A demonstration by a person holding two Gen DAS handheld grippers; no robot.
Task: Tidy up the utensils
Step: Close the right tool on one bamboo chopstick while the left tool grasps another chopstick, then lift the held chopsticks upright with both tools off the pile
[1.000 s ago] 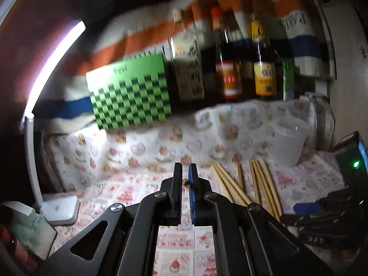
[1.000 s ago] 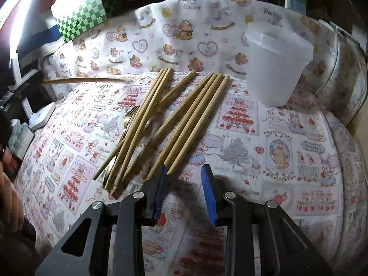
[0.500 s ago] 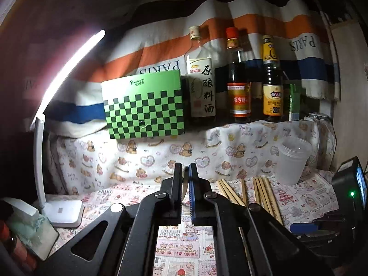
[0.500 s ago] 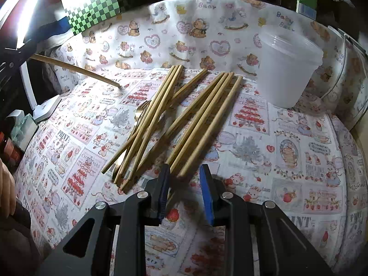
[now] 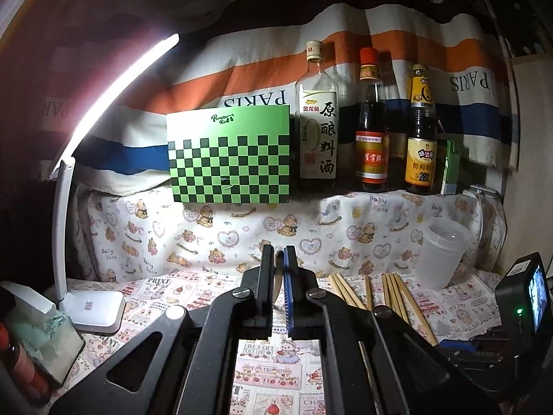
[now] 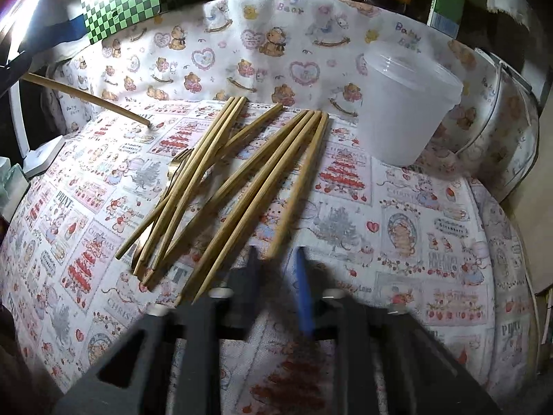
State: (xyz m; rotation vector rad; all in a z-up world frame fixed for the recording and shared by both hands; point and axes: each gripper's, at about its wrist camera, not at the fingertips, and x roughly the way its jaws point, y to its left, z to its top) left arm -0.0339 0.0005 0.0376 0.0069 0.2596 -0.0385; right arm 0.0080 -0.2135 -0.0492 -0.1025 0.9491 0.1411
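Observation:
My left gripper [image 5: 278,254] is shut on a single wooden chopstick [image 6: 86,98], held above the printed cloth; in the right wrist view the stick slants down from the left with its tip just over the cloth. Several wooden chopsticks [image 6: 238,176] lie in a loose pile mid-table, also seen in the left wrist view [image 5: 390,290]. A fork [image 6: 178,167] lies partly under them. My right gripper [image 6: 276,259] is open, its jaws on either side of the near end of the rightmost chopstick [image 6: 300,186]. A translucent plastic cup [image 6: 404,103] stands upright at the back right.
A green checkered box [image 5: 230,155] and three sauce bottles [image 5: 371,121] stand on the raised shelf behind. A white desk lamp [image 5: 90,306] stands at the left. A black device with a green light [image 5: 522,297] sits at the right edge.
My left gripper lifted and tilted up with the chopstick. My right gripper moved forward until its jaws reached the near end of the rightmost chopstick.

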